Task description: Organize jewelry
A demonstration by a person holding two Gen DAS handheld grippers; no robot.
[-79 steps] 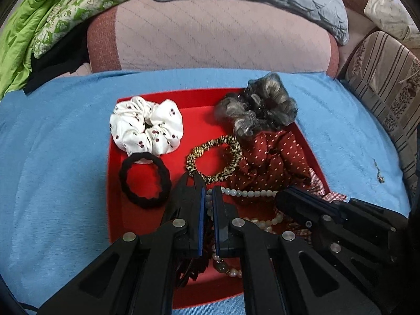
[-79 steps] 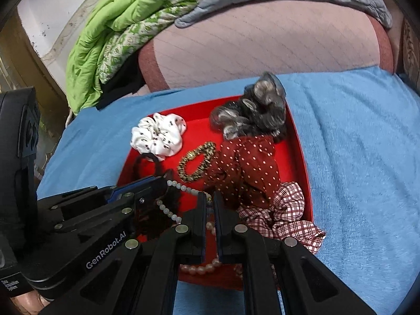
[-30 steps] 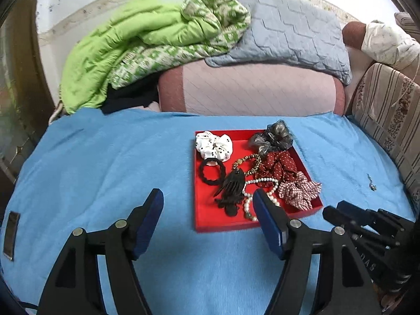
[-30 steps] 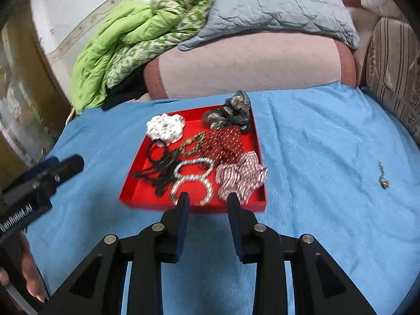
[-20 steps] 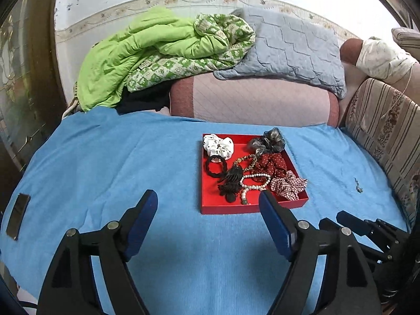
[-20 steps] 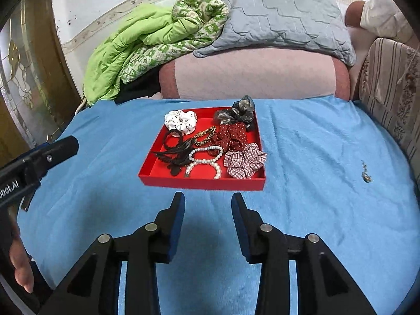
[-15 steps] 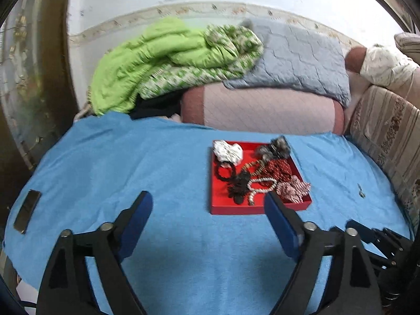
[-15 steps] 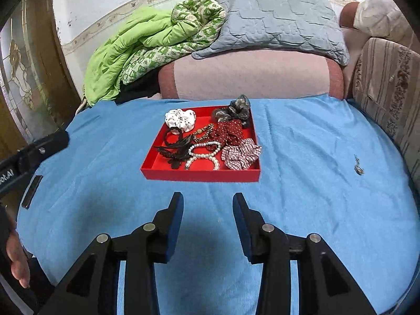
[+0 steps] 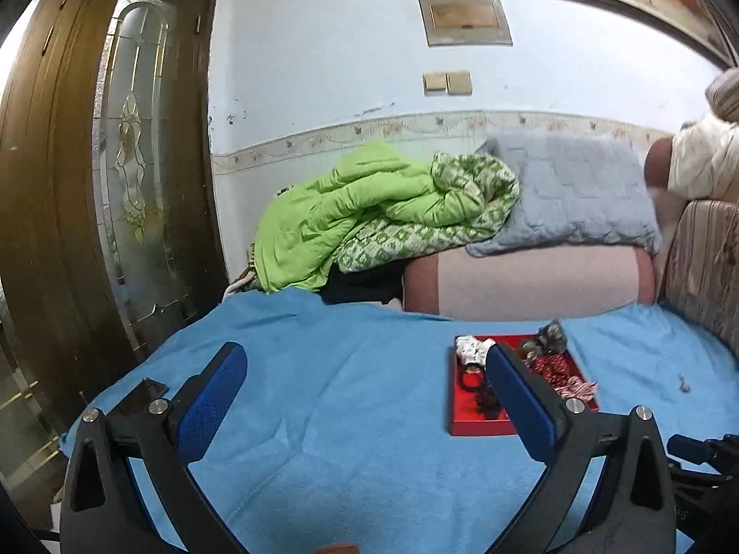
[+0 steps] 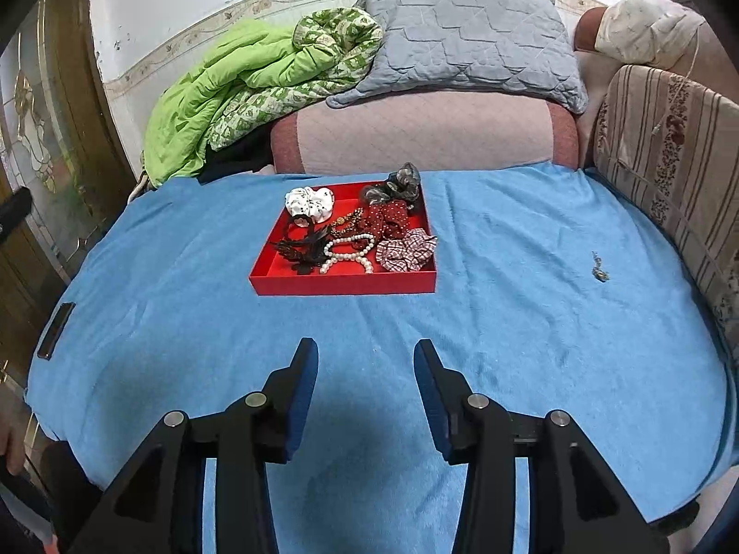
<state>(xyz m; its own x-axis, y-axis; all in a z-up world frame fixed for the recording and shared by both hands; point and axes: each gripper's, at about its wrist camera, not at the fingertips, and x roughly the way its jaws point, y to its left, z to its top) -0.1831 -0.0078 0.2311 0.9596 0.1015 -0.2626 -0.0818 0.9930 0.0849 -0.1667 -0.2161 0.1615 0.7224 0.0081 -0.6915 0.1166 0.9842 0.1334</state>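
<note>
A red tray [image 10: 342, 282] sits on the blue blanket [image 10: 508, 323] and holds a white dotted scrunchie [image 10: 308, 202], a grey scrunchie [image 10: 397, 184], a red dotted scrunchie [image 10: 385, 221], a plaid scrunchie [image 10: 405, 249], a pearl string [image 10: 346, 251], a gold band and black hair ties. The tray also shows in the left wrist view [image 9: 475, 427]. My right gripper [image 10: 365, 355] is open and empty, well short of the tray. My left gripper [image 9: 365, 360] is wide open and empty, raised and far back. A small chain [image 10: 599, 270] lies on the blanket to the right.
A pink bolster [image 10: 425, 134], grey pillow [image 10: 466, 32] and green quilt [image 10: 231, 87] pile up behind the tray. A striped cushion [image 10: 669, 152] lines the right. A dark phone [image 10: 55, 330] lies at the blanket's left edge. A wooden glass door [image 9: 92, 184] stands left.
Both grippers let go of the jewelry in the tray, opened and pulled back away from it. The left one has tilted upward, so the wall shows.
</note>
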